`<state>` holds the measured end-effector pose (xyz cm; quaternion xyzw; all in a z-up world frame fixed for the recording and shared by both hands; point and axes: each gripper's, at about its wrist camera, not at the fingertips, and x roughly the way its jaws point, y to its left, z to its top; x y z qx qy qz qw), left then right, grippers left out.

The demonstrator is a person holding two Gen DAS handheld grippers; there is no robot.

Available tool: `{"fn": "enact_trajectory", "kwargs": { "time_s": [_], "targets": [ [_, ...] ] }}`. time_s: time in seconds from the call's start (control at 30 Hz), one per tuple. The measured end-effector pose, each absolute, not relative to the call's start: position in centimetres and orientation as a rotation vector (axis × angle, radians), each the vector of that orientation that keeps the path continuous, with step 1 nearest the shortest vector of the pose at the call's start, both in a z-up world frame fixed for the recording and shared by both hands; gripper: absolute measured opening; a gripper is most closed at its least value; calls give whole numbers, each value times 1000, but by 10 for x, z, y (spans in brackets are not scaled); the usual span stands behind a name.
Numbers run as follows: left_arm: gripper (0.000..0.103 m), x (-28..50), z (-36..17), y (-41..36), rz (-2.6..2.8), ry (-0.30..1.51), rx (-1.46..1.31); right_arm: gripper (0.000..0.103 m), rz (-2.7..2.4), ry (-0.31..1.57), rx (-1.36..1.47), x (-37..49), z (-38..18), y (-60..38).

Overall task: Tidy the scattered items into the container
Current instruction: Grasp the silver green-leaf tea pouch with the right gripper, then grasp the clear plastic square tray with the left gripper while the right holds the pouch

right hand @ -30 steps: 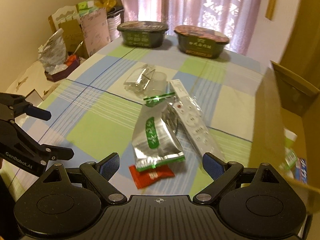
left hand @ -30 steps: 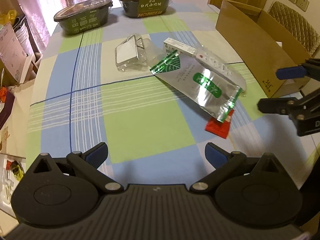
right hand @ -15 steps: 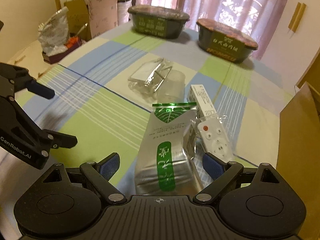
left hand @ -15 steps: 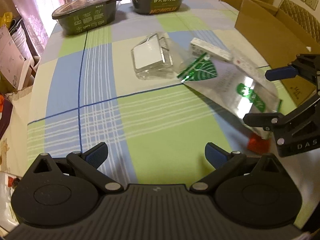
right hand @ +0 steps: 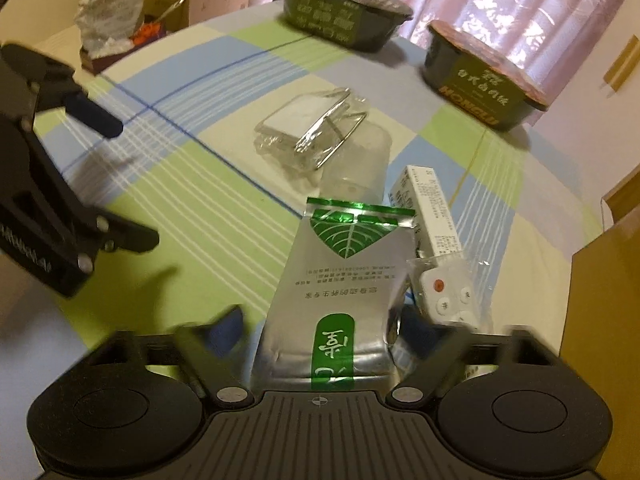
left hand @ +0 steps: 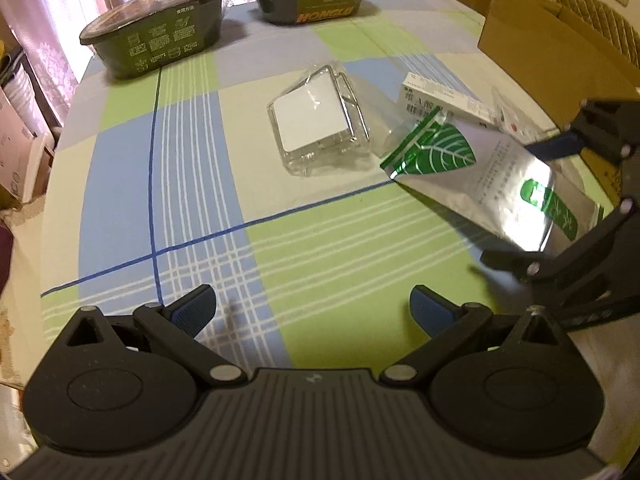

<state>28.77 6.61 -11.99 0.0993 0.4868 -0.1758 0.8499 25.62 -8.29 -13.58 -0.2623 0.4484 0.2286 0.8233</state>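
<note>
The right gripper (right hand: 320, 328) has its fingers spread to either side of the silver tea pouch (right hand: 340, 292), the near end of the pouch lying between them; they are blurred and I cannot tell whether they touch the foil. Just to the right of that pouch, against the right finger, sits a white remote control (right hand: 450, 300) in a clear wrapper. Beyond the remote, a slim white carton (right hand: 428, 208) runs away from the gripper, and further ahead and slightly left lies a clear plastic box (right hand: 308, 132) with a wire clasp. At the far edge of the checked tablecloth (right hand: 200, 184) stand two dark instant-meal bowls (right hand: 344, 20). The cardboard box (right hand: 604, 280) rises close on the gripper's right.

The left gripper (left hand: 312, 308) hangs over bare cloth with its fingers wide apart and nothing between them. From its own view the tea pouch (left hand: 492, 184) lies ahead and to the right, its far end under the right gripper (left hand: 560, 200), whose dark arms cross the frame's right edge. The clear box (left hand: 316, 120) sits ahead, a little right of centre, with the white carton (left hand: 440, 98) beyond the pouch and the cardboard box (left hand: 540, 40) at the far right. The two bowls (left hand: 160, 36) stand at the far end of the table.
</note>
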Motion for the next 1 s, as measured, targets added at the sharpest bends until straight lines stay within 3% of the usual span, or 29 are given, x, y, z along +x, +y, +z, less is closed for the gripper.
{"fn": "enact_trajectory", "kwargs": {
  "time_s": [0.17,0.2,0.4,1.0],
  "targets": [
    [101,292,-124,69,-358,1028,203,72,462,958,-576,260,-146,-83],
    [101,292,-124,70,-358,1028,199,65,456,953,-579,259,-147,-84],
    [101,299,-123,67,-378,1020,200,51,455,950,-529,258,-139,-90],
    [98,411,-115,32,-496,934,134,49,461,965,-405,245,-123,-114]
  ]
}}
